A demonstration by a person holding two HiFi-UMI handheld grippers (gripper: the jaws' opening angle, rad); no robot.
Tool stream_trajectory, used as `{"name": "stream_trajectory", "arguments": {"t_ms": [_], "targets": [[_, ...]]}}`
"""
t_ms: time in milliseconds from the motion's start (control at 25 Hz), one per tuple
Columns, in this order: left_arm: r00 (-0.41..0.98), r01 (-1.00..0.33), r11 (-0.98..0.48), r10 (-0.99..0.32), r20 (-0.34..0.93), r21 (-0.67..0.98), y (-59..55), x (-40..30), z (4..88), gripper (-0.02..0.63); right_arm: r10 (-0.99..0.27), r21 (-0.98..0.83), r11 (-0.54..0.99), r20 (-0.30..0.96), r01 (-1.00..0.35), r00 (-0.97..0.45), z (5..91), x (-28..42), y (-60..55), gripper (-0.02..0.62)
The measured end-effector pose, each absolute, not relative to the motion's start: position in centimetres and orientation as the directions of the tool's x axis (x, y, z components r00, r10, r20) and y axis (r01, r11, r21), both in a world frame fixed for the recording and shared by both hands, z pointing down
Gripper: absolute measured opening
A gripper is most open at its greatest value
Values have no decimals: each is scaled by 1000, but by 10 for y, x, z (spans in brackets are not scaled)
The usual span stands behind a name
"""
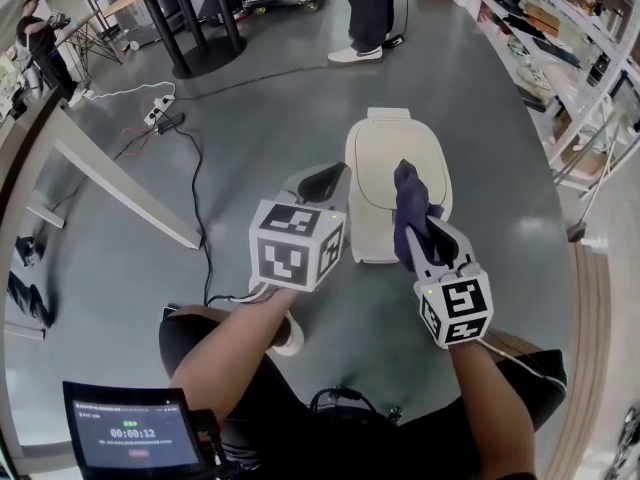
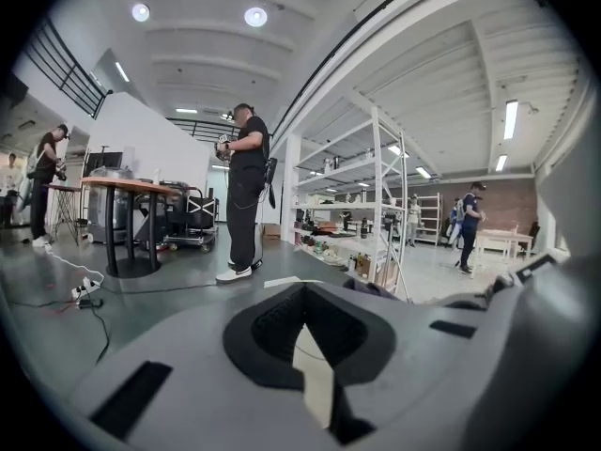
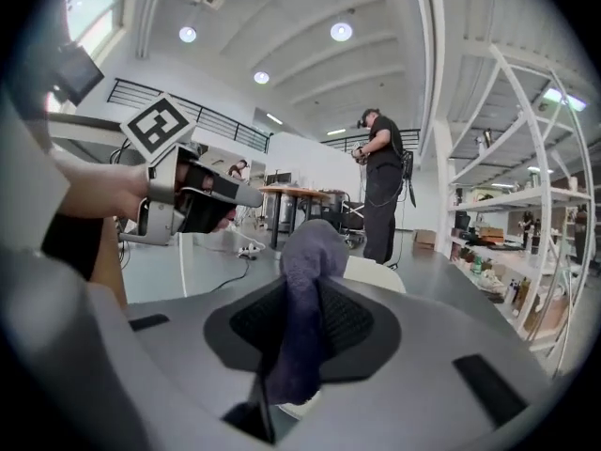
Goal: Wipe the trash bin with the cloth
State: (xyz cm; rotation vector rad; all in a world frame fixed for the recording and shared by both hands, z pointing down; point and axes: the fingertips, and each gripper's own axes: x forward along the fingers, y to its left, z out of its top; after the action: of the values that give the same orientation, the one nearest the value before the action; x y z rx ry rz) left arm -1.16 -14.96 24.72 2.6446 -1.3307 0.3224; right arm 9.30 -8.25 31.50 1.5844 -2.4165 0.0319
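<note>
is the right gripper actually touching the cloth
Touching. The right gripper view shows the cloth pinched between the jaws of the right gripper, with its bunched end sticking out past their tips.

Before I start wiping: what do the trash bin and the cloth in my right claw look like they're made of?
Trash bin: probably plastic. It is cream and smooth with a soft sheen, and the lid and edges look moulded and rounded.
Cloth: soft fabric, possibly microfibre. It is dark blue-purple, matte and slightly fuzzy, and it bunches and droops where the right claw pinches it.
</note>
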Motion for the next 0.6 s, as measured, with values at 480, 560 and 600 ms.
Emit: {"name": "stream_trajectory", "arguments": {"t_ms": [480,560,600], "targets": [[563,-826,-529,-792,237,193,-144,-39,250,0,-917,299,398,117,-867,-380,409,14,-52,89],[563,-826,-529,-785,259,194,-142,-40,256,0,-923,297,384,106,-874,-370,423,11,-55,87],[564,-826,-534,-780,272,182,-140,-39,259,0,-929,293,371,102,-881,-357,428,12,-58,89]]}}
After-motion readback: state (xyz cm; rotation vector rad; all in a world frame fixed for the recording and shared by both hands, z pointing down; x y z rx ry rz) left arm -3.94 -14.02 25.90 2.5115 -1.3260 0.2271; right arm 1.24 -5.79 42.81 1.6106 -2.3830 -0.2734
